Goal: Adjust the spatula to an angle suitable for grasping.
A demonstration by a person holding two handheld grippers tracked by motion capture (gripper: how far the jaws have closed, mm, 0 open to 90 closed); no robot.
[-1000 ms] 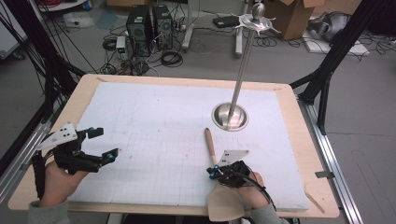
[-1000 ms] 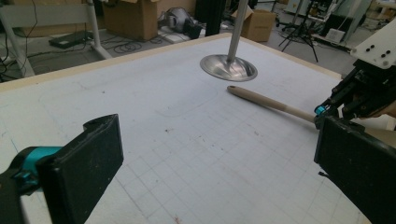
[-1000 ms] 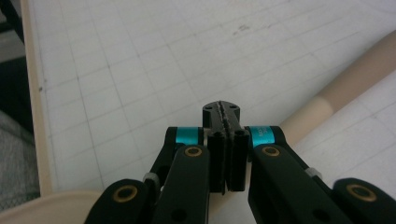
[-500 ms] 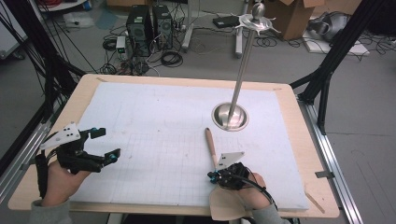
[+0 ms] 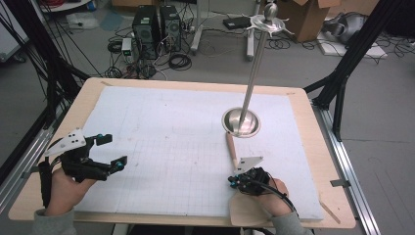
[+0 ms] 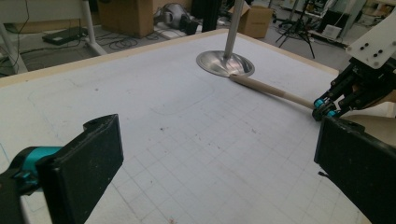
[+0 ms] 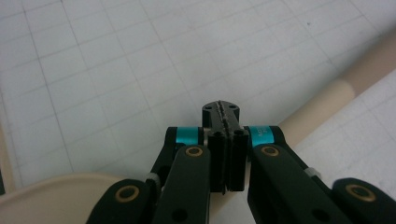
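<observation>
High view, from left to right: the left gripper [image 5: 107, 152] is held by a hand at the near left of the white gridded mat [image 5: 171, 147], just above it, with its jaws spread wide and nothing between them. Near the right of the mat a wooden spatula [image 5: 231, 149] is laid flat; its long axis is seen running from the near edge away toward the far side, tilted slightly leftward. Its rounded handle tip is pointed at the metal stand [image 5: 241, 122] and lies just beside or touching the stand's round base, while its broad blade [image 5: 247, 213] is turned to the near edge, under the right hand. The right gripper [image 5: 234, 182] is set over the handle's near stretch, jaws pressed together; whether the handle is touched by them cannot be told. Right gripper view: the jaws are shown shut flat against each other, with the handle [image 7: 345, 88] just beside them
</observation>
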